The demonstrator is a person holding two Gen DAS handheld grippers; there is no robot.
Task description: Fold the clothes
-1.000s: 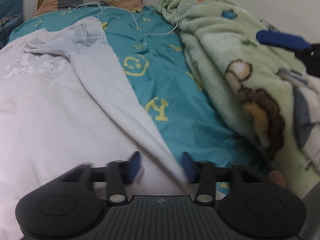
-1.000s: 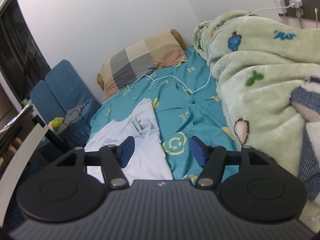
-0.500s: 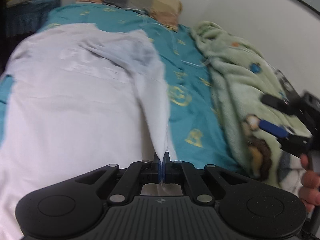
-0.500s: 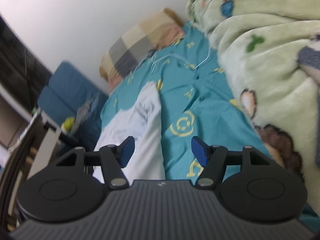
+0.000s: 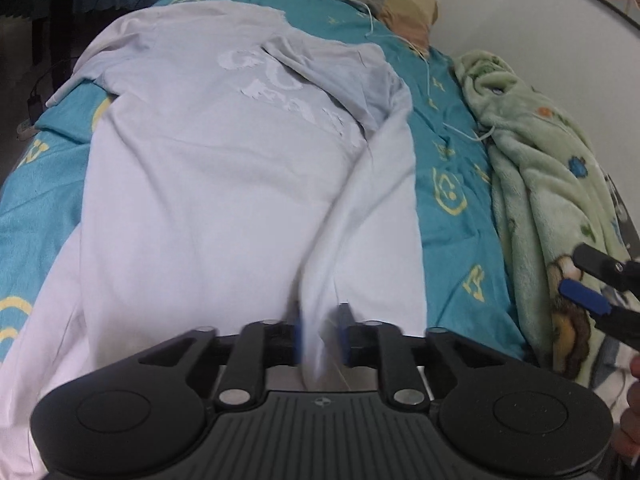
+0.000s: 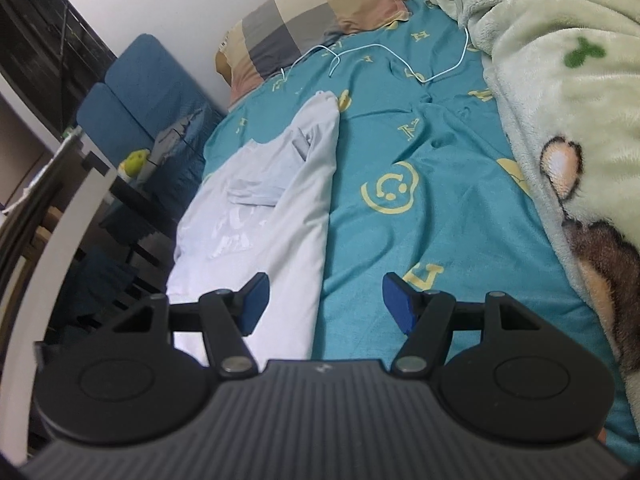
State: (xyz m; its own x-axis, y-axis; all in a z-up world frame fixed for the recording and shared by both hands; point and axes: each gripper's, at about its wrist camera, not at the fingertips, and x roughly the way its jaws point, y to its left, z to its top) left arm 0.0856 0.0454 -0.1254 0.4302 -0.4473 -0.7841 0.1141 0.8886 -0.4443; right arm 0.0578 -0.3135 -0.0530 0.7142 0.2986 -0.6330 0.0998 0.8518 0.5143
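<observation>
A white T-shirt (image 5: 224,184) with a pale print lies spread on the teal bedsheet (image 5: 452,216); its right side is folded over toward the middle. My left gripper (image 5: 320,334) sits at the shirt's near hem, jaws a little apart with a fold of white cloth between them, blurred. My right gripper (image 6: 324,300) is open and empty, above the sheet just right of the shirt's edge (image 6: 296,216). It also shows at the right edge of the left wrist view (image 5: 592,292).
A green fleece blanket (image 6: 560,92) is heaped along the right side of the bed. A checked pillow (image 6: 316,20) and a white cable (image 6: 380,56) lie at the head. A blue chair (image 6: 136,96) and dark furniture stand off the bed's left side.
My left gripper closed on the shirt's right edge, carried it leftward over the shirt, and its jaws have now parted. My right gripper stayed open, tilting down toward the sheet.
</observation>
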